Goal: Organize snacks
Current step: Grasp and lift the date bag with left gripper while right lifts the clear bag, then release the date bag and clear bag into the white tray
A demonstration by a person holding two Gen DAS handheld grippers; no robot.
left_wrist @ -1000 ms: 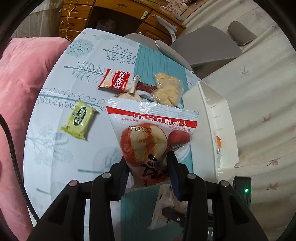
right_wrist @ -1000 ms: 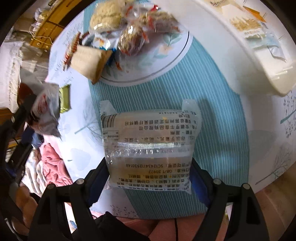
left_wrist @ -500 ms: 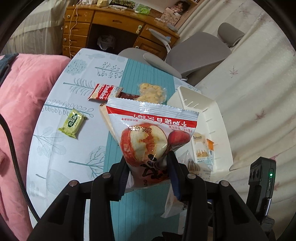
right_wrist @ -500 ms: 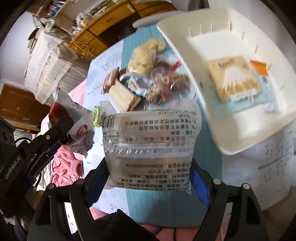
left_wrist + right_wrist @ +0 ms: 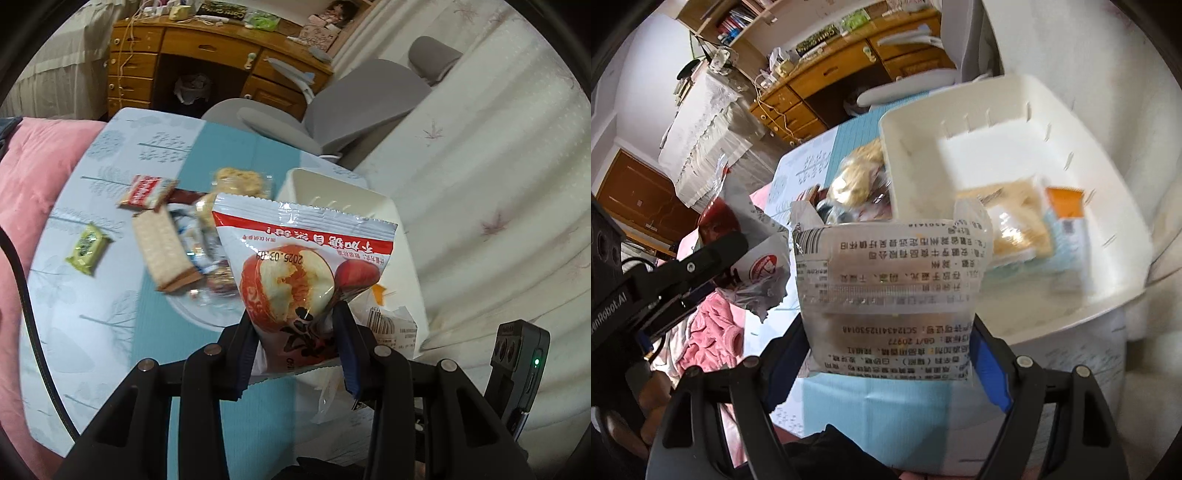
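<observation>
1. Left wrist view first: the left gripper [image 5: 295, 328] is pinching one red-and-white snack bag [image 5: 301, 273] with fruit printed on it, held up in the air above the table [image 5: 110, 314], print upside down to the camera.
2. Right wrist view: the right gripper [image 5: 886, 347] is squeezed onto one clear packet [image 5: 890, 295] covered in black print, also lifted off the table, sitting just in front of the near-left corner of the bin.
3. One white bin [image 5: 402, 236] on the right side of the table. Inside I count one pale blue packet with a tan picture [image 5: 1023, 229] and an orange one [image 5: 1065, 203] just to its right, both blurry, so I can't tell what else is in there.
4. Loose stuff left on the table, to the left of the bin:
   - one green packet [image 5: 88, 249], off by itself on the far left
   - one red cookie pack [image 5: 147, 190], further back
   - one cracker sandwich pack [image 5: 164, 254] near the middle
   - one clear bag of yellowish puffed pieces [image 5: 238, 179] at the far end of the pile
   - a few more small wrappers [image 5: 207, 243] under and beside those; too smeared to count.
5. Both held bags are well apart from each other; the left gripper with its bag shows at the left edge of the right camera.
</observation>
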